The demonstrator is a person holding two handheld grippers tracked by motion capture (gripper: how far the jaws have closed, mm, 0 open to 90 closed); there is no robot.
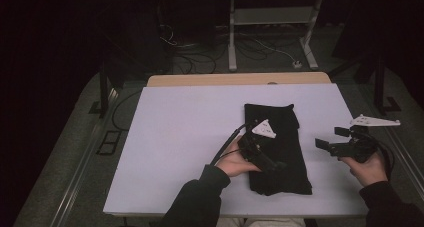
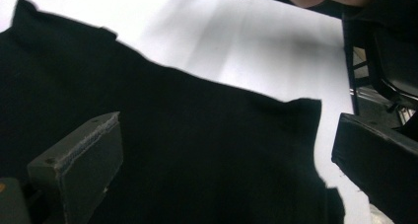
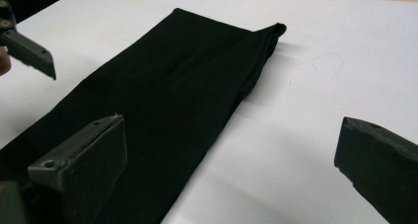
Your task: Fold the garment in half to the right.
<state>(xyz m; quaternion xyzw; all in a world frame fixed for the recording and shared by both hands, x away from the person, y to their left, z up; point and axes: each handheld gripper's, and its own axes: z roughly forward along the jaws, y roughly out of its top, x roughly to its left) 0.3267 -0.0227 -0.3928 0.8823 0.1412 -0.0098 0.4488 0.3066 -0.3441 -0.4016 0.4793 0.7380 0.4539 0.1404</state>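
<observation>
Folding step. The black cloth (image 1: 278, 147) lies folded long on the white table (image 1: 190, 137). Our left gripper (image 1: 272, 163) hovers over the cloth's near end, jaws spread; our right gripper (image 1: 334, 139) waits beside the cloth's right edge, jaws also spread. We should pinch both near corners evenly, then lift together.

Folded cloth on the bench, a gripper at either side

The cloth (image 1: 277, 147) lies on the bench (image 1: 175, 137), right of its middle; the left gripper (image 1: 270, 162) sits over the cloth's near left part; the right gripper (image 1: 332, 137) hovers just right of the cloth.
</observation>
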